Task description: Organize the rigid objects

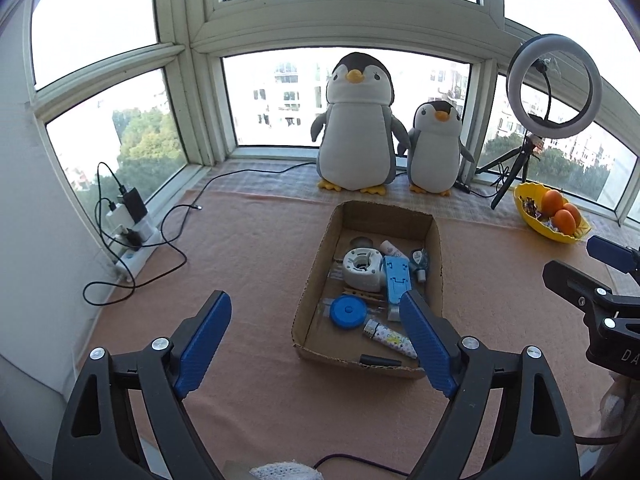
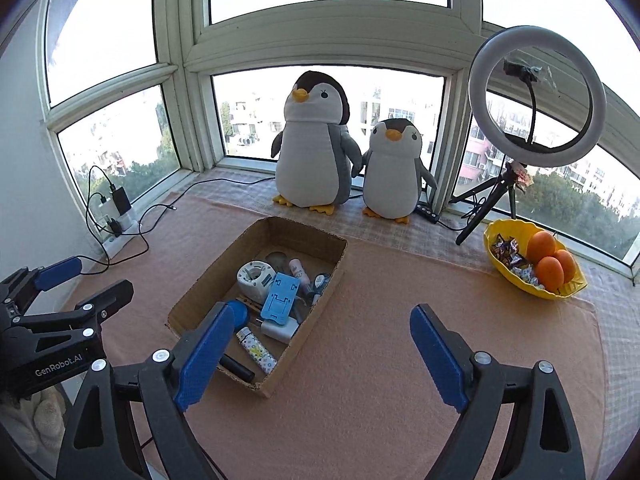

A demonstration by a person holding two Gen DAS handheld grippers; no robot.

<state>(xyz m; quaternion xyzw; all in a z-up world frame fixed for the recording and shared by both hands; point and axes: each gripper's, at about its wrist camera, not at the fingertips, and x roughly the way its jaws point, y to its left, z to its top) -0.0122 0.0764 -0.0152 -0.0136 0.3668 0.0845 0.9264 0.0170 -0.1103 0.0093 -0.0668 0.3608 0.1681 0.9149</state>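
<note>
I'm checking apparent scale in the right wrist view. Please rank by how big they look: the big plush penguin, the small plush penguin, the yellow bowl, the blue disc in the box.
1. Big plush penguin
2. Small plush penguin
3. Yellow bowl, nearer the camera, so unsure against the small penguin
4. Blue disc, partly hidden

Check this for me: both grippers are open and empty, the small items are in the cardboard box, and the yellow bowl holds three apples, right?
One thing is off: the yellow bowl holds oranges, not apples, with wrapped sweets beside them; the right wrist view shows it. The rest stands: the left gripper and right gripper are open and empty, and the small items lie in the cardboard box.
</note>
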